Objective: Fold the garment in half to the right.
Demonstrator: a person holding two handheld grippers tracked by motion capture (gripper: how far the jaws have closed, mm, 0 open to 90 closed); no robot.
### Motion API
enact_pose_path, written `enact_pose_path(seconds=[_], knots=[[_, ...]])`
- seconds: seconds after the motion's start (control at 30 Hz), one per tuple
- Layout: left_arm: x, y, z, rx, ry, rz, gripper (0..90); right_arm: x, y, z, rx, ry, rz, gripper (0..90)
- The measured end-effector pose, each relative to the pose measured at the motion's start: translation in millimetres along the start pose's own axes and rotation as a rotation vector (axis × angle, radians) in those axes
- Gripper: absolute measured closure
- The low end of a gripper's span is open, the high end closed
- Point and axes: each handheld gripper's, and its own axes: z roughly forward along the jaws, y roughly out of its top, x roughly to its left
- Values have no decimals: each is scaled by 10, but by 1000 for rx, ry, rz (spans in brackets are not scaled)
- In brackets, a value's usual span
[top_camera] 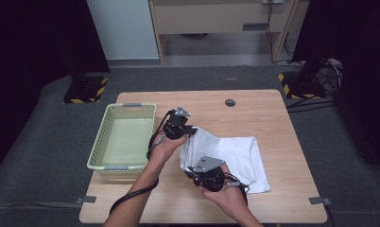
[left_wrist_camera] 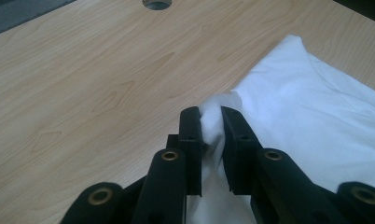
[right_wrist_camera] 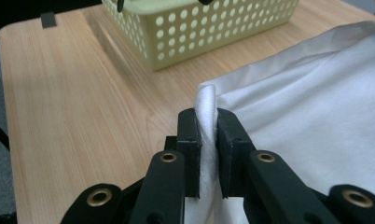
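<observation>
Both grippers clamp the white cloth (top_camera: 230,153), looks like a folded t-shirt, which lies on the wooden worktop (top_camera: 273,113) right of centre, its left edge lifted off the surface. Left gripper (top_camera: 190,132) grasps the far left corner of the cloth; in the left gripper view its jaws pinch a bunched bit of fabric (left_wrist_camera: 212,122), the rest of the cloth (left_wrist_camera: 316,116) spreading off to the right over the worktop (left_wrist_camera: 83,84). Right gripper (top_camera: 194,171) grasps the near left corner; in the right gripper view its jaws close on a rolled hem (right_wrist_camera: 207,112), cloth (right_wrist_camera: 316,93) draping to the right, slightly raised off the worktop (right_wrist_camera: 73,102). Right side of the cloth rests flat on the wood. Pale green perforated plastic basket (top_camera: 103,142) sits at the left edge of the worktop, just beside the left hand (top_camera: 165,146), not touching the cloth; the same basket (right_wrist_camera: 199,32) is at the top of the right gripper view, apart from the fabric. Round cable hole (top_camera: 230,102) in the worktop toward the far edge, also at the top of the left gripper view (left_wrist_camera: 156,3). Right hand (top_camera: 230,196) holds its gripper near the front edge. Grey carpet floor (top_camera: 37,156) around the worktop.
</observation>
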Motion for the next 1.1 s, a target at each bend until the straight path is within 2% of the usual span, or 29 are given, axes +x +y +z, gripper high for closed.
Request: enact_pose_path(seconds=[0.4, 0.73, 1.1], knots=[[63, 38, -146, 3, 8, 13, 796, 54, 143, 56, -7, 6, 2, 811], [147, -6, -270, 10, 19, 7, 796, 120, 238, 95, -7, 13, -6, 811], [205, -25, -435, 20, 32, 28, 796, 201, 358, 173, -18, 38, -20, 811]])
